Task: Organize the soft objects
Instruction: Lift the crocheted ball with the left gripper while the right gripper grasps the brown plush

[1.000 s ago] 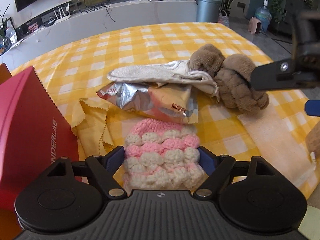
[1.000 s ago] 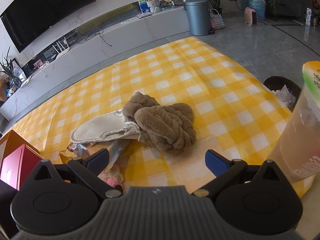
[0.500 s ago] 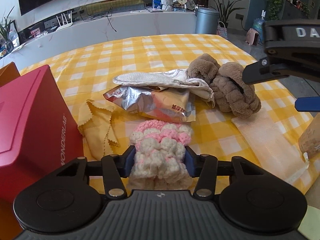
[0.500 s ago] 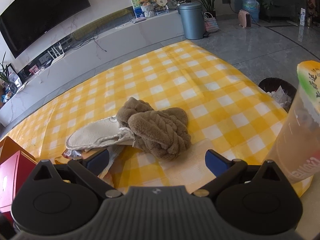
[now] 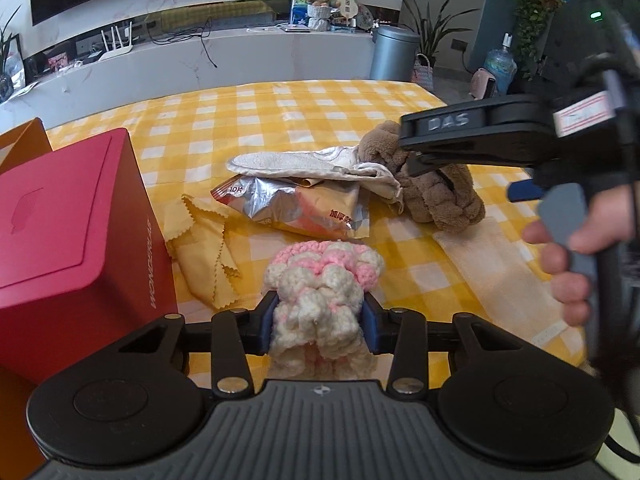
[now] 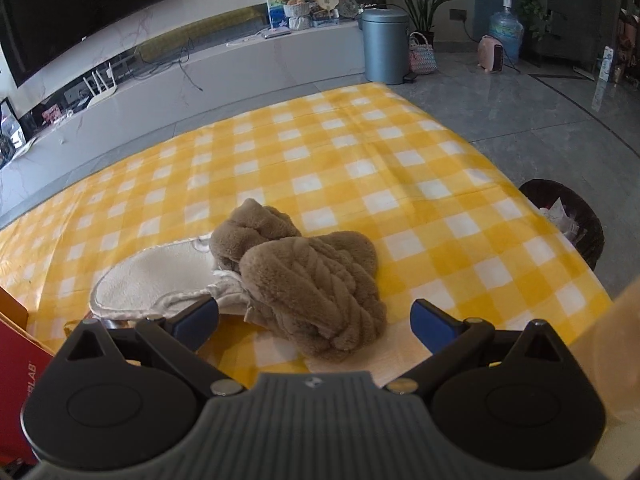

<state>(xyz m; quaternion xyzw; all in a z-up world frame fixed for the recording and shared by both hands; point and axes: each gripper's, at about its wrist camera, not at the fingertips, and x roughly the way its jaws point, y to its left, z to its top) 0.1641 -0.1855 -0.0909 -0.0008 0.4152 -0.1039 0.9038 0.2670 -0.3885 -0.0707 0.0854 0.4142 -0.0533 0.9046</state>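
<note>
My left tongs [image 5: 319,325] were closing on the pink-and-white crocheted piece [image 5: 325,280], pads pressing it, just beside the closed red cardboard box [image 5: 72,236]. My right tongs [image 6: 314,320] stood open over the brown plush braided slipper [image 6: 316,280], mid-counter on the yellow checked cloth [image 6: 360,168], far side bare.

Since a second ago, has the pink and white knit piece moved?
Yes. The knit piece, squeezed between the closing left gripper jaws, has bunched up and drawn away from the snack bag.

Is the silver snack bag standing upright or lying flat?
Lying flat: the silver snack bag is crumpled on the checked tablecloth, partly under the white slipper.
</note>
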